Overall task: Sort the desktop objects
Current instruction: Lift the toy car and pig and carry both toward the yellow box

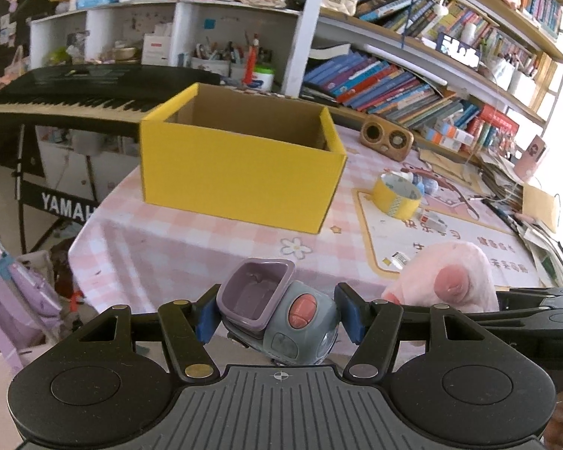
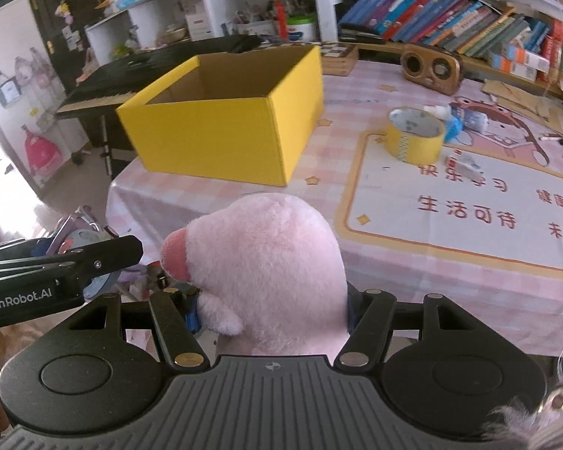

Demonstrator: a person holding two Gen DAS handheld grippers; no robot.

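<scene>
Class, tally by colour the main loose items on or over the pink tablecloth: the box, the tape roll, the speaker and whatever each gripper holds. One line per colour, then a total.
Yellow: 2, cardboard box and tape roll
Pink: 1, plush toy in the right gripper
Grey-purple: 1, toy truck in the left gripper
Brown: 1, wooden speaker
Total: 5

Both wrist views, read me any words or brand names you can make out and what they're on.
"YAMAH", cut off: keyboard stand.
"GenRobot.AI": left gripper body.
"生活可待": desk mat.
Other mat characters are partly cut off; book spines too small to read.
</scene>
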